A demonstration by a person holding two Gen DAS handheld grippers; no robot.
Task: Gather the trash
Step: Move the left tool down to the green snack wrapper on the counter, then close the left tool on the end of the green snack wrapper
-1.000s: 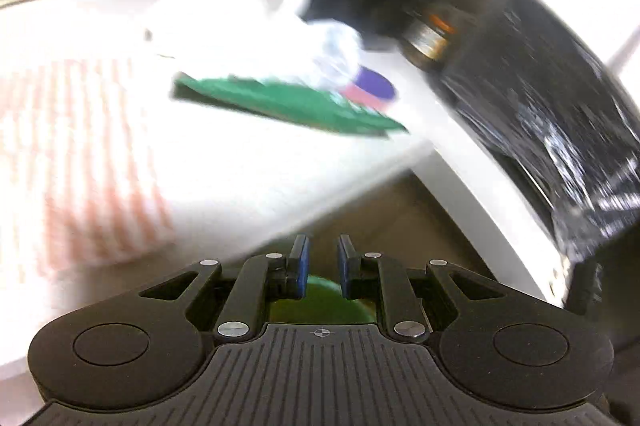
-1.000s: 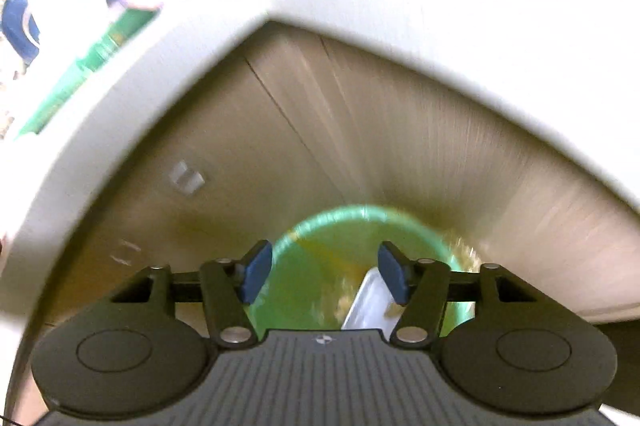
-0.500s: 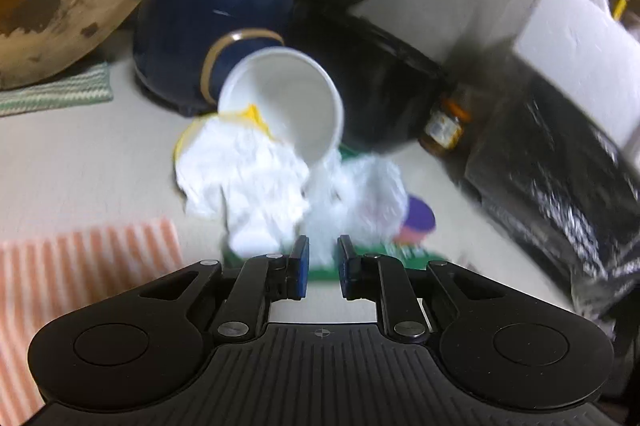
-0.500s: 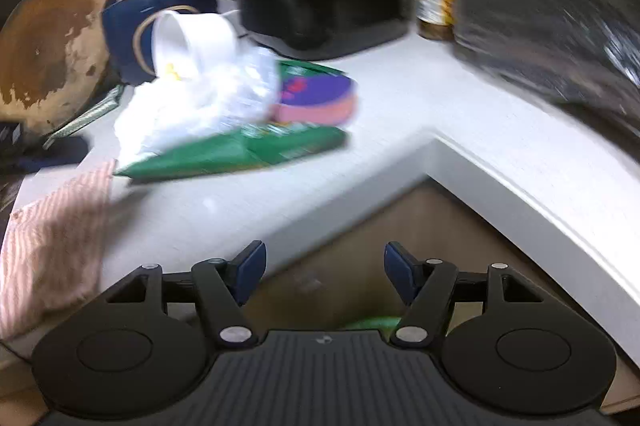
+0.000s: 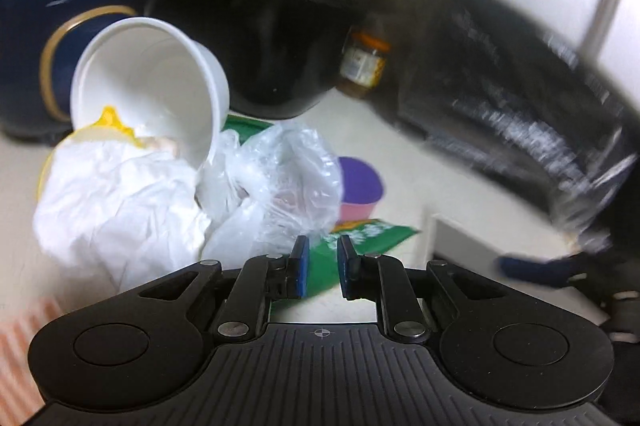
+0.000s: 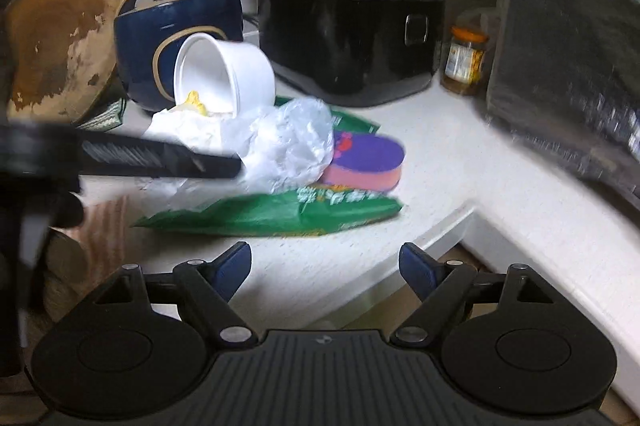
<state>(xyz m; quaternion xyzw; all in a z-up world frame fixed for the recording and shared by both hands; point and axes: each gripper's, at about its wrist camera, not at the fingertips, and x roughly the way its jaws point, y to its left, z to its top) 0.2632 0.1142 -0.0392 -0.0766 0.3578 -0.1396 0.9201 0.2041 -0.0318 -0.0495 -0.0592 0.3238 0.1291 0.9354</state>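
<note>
We judge pickup is starting. Trash pile mid-frame: one cup (image 6: 230, 73), one tissue wad (image 5: 116, 201), one plastic bag (image 6: 292, 145), one green wrapper (image 6: 276, 211), one purple tub (image 6: 366, 159). Left gripper (image 5: 320, 266) narrow, empty, at the wrapper; it must widen. Right gripper (image 6: 324, 268) wide, empty.

Both tongs (image 5: 320, 268) (image 6: 325, 266): matte black ribbed body, round side discs, silver screws, blue fingertip pads (image 6: 230, 266).
</note>
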